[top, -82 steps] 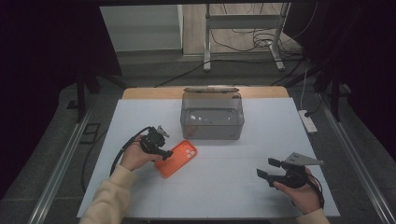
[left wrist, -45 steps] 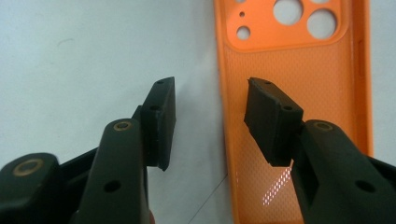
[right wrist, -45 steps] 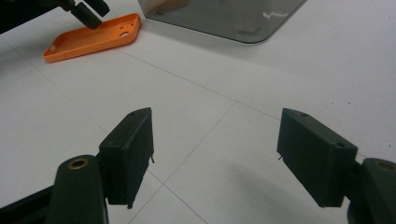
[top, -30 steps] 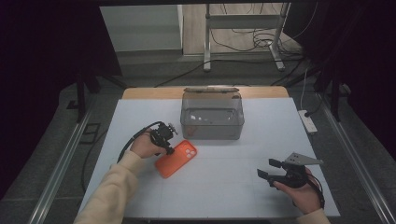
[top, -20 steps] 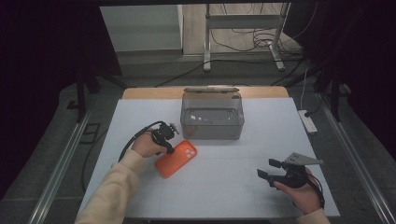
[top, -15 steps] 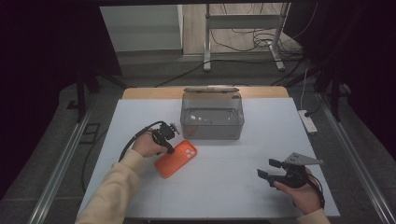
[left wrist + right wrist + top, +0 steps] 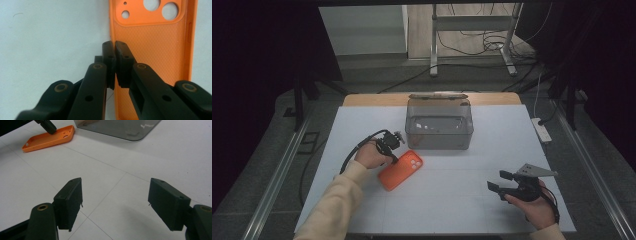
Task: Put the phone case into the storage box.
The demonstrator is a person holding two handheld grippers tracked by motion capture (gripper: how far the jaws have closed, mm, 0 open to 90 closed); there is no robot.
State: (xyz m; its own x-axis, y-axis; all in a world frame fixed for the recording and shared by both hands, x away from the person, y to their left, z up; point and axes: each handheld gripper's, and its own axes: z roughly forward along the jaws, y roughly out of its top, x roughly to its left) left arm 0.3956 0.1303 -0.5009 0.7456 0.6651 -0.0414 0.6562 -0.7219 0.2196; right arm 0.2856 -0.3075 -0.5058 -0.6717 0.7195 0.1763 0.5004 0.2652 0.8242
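An orange phone case [image 7: 404, 171] lies hollow side up on the white table [image 7: 462, 210], in front of a clear grey box. My left gripper [image 7: 394, 158] points down at the case's left long edge. In the left gripper view its jaws [image 7: 114, 50] have just been closing and now pinch the raised side wall of the case [image 7: 155, 50]. My right gripper [image 7: 498, 181] rests at the front right of the table. In the right gripper view it stands open [image 7: 115, 182] over bare table, and the case [image 7: 47, 138] lies far off.
The clear grey box [image 7: 439, 125] stands at the middle back of the table, and its front corner [image 7: 120, 127] is in the right gripper view. A white power strip [image 7: 542, 131] lies at the table's right edge. Cables and stand legs cover the floor beyond.
The left hand has shifted a little right and away, onto the case's left edge, then held still. The case and the right gripper have not moved.
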